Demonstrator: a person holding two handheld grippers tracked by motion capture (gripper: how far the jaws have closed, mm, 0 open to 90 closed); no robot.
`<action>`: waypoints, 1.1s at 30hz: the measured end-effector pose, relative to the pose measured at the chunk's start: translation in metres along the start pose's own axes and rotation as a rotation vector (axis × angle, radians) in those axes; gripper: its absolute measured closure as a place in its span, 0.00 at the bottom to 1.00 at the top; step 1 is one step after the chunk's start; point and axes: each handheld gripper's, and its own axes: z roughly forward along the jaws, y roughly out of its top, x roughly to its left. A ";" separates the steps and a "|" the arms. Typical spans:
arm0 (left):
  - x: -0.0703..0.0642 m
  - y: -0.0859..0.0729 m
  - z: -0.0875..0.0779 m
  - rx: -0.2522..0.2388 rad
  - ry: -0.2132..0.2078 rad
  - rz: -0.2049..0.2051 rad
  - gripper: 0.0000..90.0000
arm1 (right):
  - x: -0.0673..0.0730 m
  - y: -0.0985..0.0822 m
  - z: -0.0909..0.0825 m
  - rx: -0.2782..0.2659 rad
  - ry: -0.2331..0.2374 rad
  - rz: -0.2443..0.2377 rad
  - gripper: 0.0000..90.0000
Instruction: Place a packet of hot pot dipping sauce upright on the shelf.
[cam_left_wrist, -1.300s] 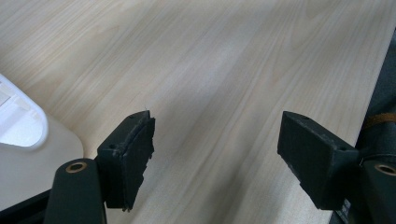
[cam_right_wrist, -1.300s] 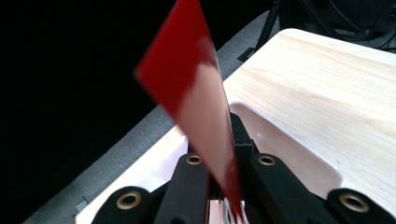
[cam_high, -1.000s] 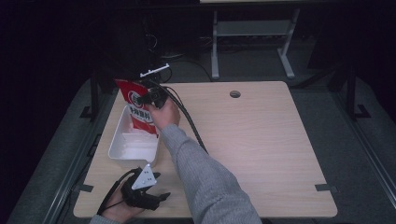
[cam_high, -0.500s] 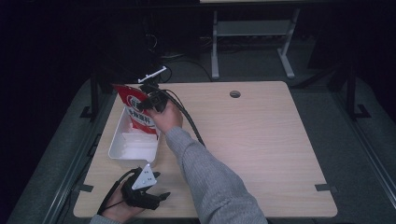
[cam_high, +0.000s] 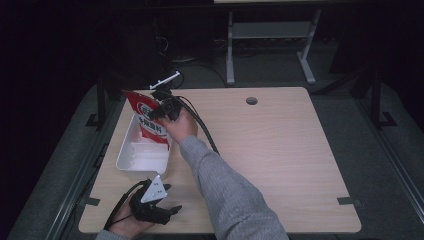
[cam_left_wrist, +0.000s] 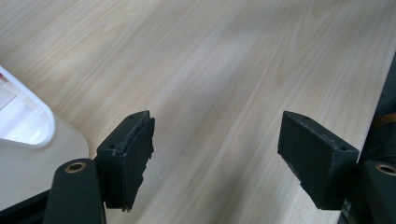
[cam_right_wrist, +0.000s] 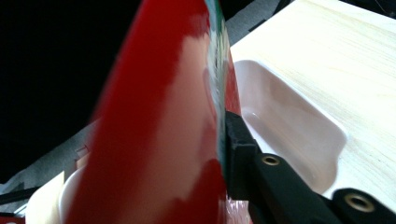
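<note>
- at the near left corner of the table (cam_high: 280, 150), close to its front edge, the left claw (cam_high: 167, 212) rests low over the wood in the person's left hand (cam_high: 125, 225), with its grey three-cornered plate on top.
- its jaws stand wide apart with nothing between them; in the left gripper view bare wood grain shows in the gap, so this claw is released.
- just beyond the left claw, toward the far side of the table, lies the white tray (cam_high: 127, 160), set lengthwise along the table's left edge; a rounded corner of the white tray (cam_left_wrist: 28, 116) shows beside that claw's own jaw.
- over the far end of the tray hangs the red pouch (cam_high: 150, 122), tilted, its lower end dipping down into the tray and its upper corner pointing away past the table's left edge.
- at the upper right side of the pouch the right claw (cam_high: 162, 107) pinches it; the jaws have just been easing open a little, yet the red pouch (cam_right_wrist: 163, 130) is between them and one black pad lies flat against its glossy side, so this claw is grasping the pouch.
- right of the pouch, the person's right hand (cam_high: 181, 127) carries that claw, and a grey sleeve (cam_high: 225, 195) runs back across the table to the near edge.
- beside the hand, a black cable (cam_high: 202, 127) trails over the wood.
</note>
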 end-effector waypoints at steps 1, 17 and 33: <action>0.000 0.000 0.000 0.001 0.000 0.001 0.29 | 0.000 0.000 0.000 0.004 0.001 -0.001 0.92; 0.000 0.001 0.002 0.008 0.001 0.008 0.29 | -0.010 -0.003 -0.021 0.040 0.008 0.004 0.70; 0.000 0.000 0.002 0.014 -0.002 0.005 0.29 | -0.016 -0.007 -0.031 0.048 -0.012 -0.001 0.66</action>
